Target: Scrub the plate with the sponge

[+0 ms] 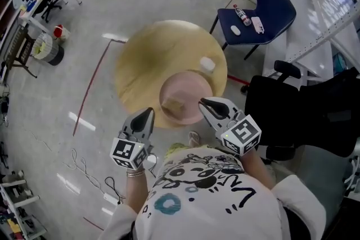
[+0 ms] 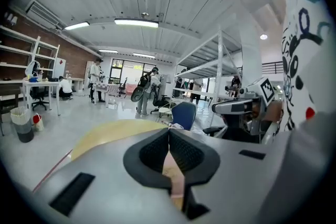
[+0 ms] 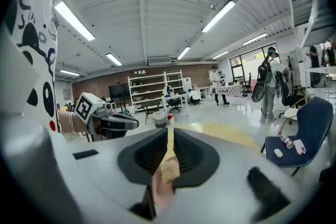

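Awaiting scrubbing: round pink plate point(image 1: 192, 79), tan sponge point(image 1: 175, 104) lay on it, ungrasped; left gripper point(image 1: 148, 113) and right gripper point(image 1: 203, 102) were clenched, empty.

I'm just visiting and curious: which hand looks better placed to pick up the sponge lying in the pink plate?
Probably the right. The right gripper reaches over the rim of the plate, with the sponge lined up beyond its shut jaws. The left gripper sits outside the rim.
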Available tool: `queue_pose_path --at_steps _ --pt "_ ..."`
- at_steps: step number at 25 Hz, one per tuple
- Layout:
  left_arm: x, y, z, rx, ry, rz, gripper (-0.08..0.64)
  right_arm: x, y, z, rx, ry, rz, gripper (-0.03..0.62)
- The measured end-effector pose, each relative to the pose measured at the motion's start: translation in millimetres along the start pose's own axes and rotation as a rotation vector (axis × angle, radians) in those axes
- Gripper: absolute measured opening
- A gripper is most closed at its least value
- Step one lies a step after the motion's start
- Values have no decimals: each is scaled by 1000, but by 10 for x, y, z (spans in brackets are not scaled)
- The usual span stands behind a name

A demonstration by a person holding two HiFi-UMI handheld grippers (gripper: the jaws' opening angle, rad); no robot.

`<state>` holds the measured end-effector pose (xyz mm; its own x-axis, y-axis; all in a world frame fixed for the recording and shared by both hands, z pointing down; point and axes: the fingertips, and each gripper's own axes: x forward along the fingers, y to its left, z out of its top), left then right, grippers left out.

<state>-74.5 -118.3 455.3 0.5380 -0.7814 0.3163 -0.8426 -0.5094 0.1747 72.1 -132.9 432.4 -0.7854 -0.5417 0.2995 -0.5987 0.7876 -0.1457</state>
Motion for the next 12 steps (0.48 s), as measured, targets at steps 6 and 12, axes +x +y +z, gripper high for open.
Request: queue_pose_path --at_steps 6,12 --pt "153 234 -347 -33 92 -18 17 361 -60 -339 36 108 26 32" --pt "282 487 -754 -162 194 -87 17 880 20 -807 69 310 82 57"
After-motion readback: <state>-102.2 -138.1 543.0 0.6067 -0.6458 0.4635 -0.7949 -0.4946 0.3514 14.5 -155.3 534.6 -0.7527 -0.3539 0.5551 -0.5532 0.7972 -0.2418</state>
